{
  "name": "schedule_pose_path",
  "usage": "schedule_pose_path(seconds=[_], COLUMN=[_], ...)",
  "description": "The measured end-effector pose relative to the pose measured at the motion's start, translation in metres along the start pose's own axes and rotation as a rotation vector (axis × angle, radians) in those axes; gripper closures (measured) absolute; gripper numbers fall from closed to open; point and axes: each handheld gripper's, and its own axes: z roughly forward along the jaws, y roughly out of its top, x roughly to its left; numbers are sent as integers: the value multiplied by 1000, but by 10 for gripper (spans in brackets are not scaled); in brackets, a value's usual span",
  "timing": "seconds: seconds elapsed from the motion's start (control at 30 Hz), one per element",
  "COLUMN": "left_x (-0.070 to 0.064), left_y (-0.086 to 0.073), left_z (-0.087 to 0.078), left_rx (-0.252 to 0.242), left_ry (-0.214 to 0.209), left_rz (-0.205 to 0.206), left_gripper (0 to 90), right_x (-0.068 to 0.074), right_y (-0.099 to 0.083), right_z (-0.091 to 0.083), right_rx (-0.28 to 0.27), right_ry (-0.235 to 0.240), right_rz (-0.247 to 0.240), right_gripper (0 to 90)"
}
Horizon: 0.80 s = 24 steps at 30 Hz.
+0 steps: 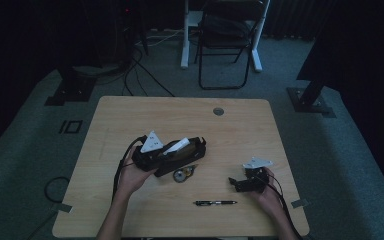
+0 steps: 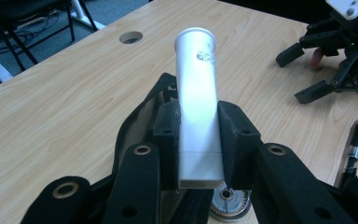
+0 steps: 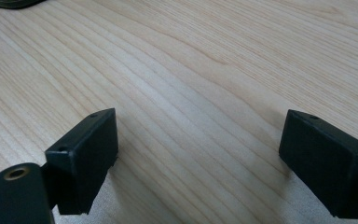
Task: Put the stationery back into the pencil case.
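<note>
Your left gripper point(image 2: 198, 144) fingers clamp the white tube point(image 2: 196, 93) near its crimped end: light, squashable, slippery. Right gripper point(image 3: 200, 158) fingers released.

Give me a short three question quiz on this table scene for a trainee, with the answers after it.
1. What does the left gripper hold between its jaws?
2. True or false: the right gripper is shut on the pen.
3. Which lies nearer the black pouch: the tape roll or the pen?

Key
1. A white tube, its flat crimped end toward the camera.
2. False: its jaws stand apart over bare table.
3. The tape roll, right beside the pouch.
</note>
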Motion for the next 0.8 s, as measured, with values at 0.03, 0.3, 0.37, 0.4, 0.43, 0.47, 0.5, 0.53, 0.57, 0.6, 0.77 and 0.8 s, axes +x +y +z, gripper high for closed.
schedule_pose_path(seconds=[0.03, 0.3, 0.37, 0.4, 0.43, 0.47, 0.5, 0.53, 0.57, 0.6, 0.77, 0.8], left_x=[0, 4, 5, 5, 5, 6, 6, 6, 7, 7, 9, 10], left_y=[0, -3, -3, -3, -3, -4, -4, -4, -5, -5, -6, -7], left_z=[1, 6, 7, 8, 9, 10, 11, 12, 13, 14, 18, 19], left_rx=[-2, 11, 10, 10, 10, 14, 18, 25, 28, 31, 40, 42], left_ry=[0, 10, 8, 8, 7, 10, 11, 11, 11, 12, 14, 13], left_rz=[-3, 1, 0, -1, -3, -3, -5, -3, -3, -3, -9, -9], left_gripper=[712, 712, 712, 712, 712, 712, 712, 712, 712, 712, 712, 712], right_x=[0, 0, 0, 0, 0, 0, 0, 0, 0, 0, 0, 0], right_y=[0, 0, 0, 0, 0, 0, 0, 0, 0, 0, 0, 0], right_z=[0, 0, 0, 0, 0, 0, 0, 0, 0, 0, 0, 0], right_rx=[0, 1, 0, 0, 0, 0, 0, 0, 0, 0, 0, 0], right_ry=[0, 0, 0, 0, 0, 0, 0, 0, 0, 0, 0, 0], right_rz=[0, 1, 0, 0, 0, 0, 0, 0, 0, 0, -1, -1], right_gripper=[116, 116, 116, 116, 116, 116, 116, 116, 116, 116, 116, 116])
